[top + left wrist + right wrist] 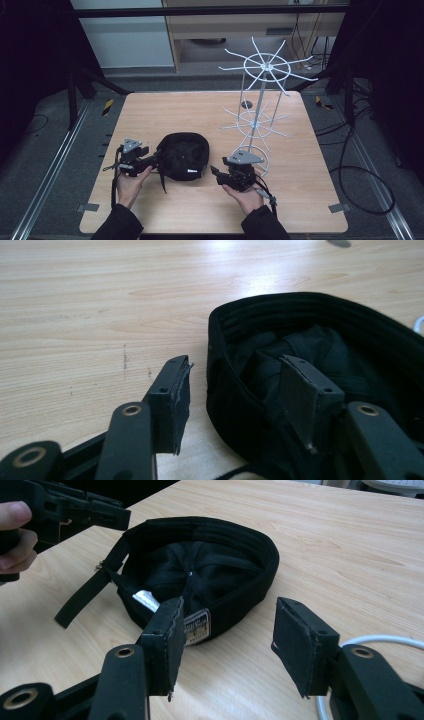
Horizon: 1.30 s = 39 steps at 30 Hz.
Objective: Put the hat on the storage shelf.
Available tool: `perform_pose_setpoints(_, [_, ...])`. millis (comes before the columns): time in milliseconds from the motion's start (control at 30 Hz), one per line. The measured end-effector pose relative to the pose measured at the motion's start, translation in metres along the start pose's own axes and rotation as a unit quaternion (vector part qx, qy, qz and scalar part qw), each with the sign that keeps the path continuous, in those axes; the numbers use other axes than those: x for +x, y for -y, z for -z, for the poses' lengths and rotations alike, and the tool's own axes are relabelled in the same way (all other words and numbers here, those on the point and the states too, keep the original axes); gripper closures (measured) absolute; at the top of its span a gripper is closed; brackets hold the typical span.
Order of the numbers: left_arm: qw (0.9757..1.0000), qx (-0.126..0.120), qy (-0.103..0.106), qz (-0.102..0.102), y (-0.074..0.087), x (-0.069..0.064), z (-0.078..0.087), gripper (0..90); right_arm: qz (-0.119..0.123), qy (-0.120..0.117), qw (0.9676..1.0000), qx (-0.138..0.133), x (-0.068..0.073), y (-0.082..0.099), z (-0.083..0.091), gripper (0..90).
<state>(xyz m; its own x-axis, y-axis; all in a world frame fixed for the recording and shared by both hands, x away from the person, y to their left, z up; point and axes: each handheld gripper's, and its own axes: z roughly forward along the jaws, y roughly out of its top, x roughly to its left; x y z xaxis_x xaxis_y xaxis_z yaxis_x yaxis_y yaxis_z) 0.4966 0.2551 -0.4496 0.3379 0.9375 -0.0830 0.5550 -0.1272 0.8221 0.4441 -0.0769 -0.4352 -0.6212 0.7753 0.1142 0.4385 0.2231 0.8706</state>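
Currently the black cap lies upside down on the wooden counter, near its front middle, opening upward, strap trailing off the back toward the person's side. A white wire hook stand stands behind and to the right of it, its base ring near the right tool.

Left tool: released, jaws spread and straddling the cap's rim; one pad sits outside the band, the other inside over the crown lining. No pinch on the fabric yet. The left hand holds it low at the cap's left edge.

Right tool: also released, jaws wide apart, aimed at the cap's near side where the label shows, close to the cap but apart from it.

Risks, as judged from here:
- The band is soft. If the left tool closes shallow, it may catch only the lining and the cap will sag or slip out on lifting.
- A one-sided lift would let the cap fold and swing; the loose strap could snag on a jaw.
- The stand looks light and top-heavy. A nudge to its base ring from the right tool or its cable could tip it.
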Motion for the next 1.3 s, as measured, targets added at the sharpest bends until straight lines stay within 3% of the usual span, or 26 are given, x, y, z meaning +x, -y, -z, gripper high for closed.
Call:
perform_pose_setpoints(233, [0.9996,0.028,0.001,0.005,0.000,0.001,-0.019,54.4,-0.009,0.008,0.9999,0.012,0.004,-0.004,-0.029,46.1])
perform_pose_setpoints(533, [0.9981,0.058,0.019,0.007,0.003,0.004,-0.019,75.4,-0.010,0.011,0.9992,0.037,0.013,-0.003,-0.060,44.3])
perform_pose_setpoints(700, [0.9974,0.067,0.025,0.006,0.007,0.003,-0.017,81.0,-0.019,0.013,0.9983,0.054,0.010,0.003,-0.065,44.4])
perform_pose_setpoints(933, [0.9967,0.071,0.040,0.007,0.017,0.001,-0.003,82.2,-0.026,0.019,0.9969,0.072,0.006,0.010,-0.065,47.0])
perform_pose_setpoints(1133, [0.9960,0.077,0.046,-0.001,0.026,-0.004,0.006,82.3,-0.029,0.015,0.9949,0.096,0.005,0.015,-0.072,55.9])
perform_pose_setpoints(1300, [0.9956,0.077,0.053,0.002,0.030,-0.004,0.010,82.0,-0.031,0.020,0.9937,0.106,0.008,0.014,-0.072,74.1])
